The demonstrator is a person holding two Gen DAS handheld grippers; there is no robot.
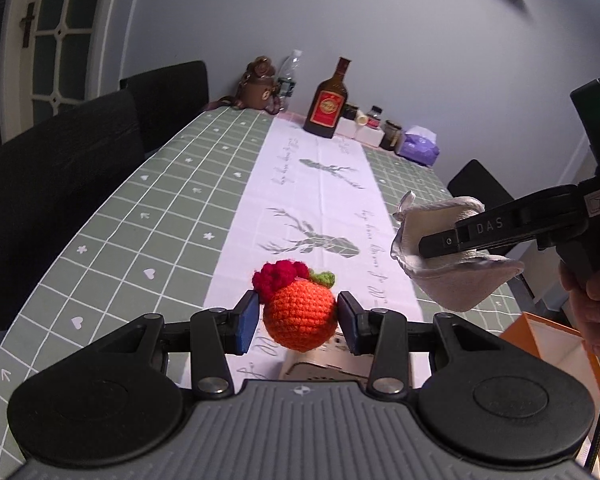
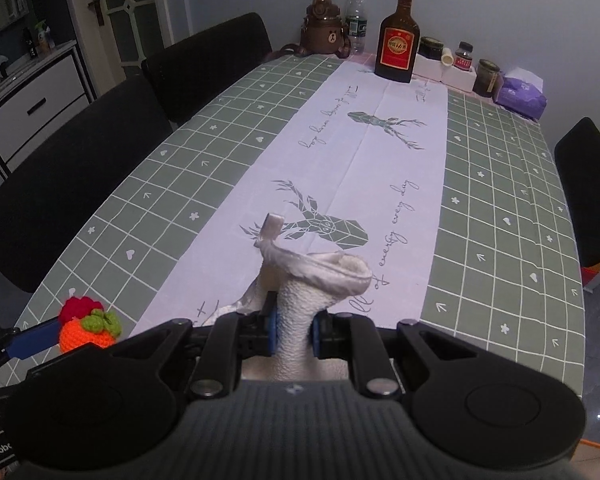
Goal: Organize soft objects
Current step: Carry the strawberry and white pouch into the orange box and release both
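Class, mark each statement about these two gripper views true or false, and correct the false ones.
1. The left gripper holds a crocheted orange ball between its fingers. True.
2. The right gripper is empty. False: it is shut on a white cloth pouch.
3. A brown bottle with a red label stands upright at the far end of the table. True.
4. The pouch lies flat on the table runner. False: it is held up in the air.
5. A purple tissue pack sits near the far right corner. True.
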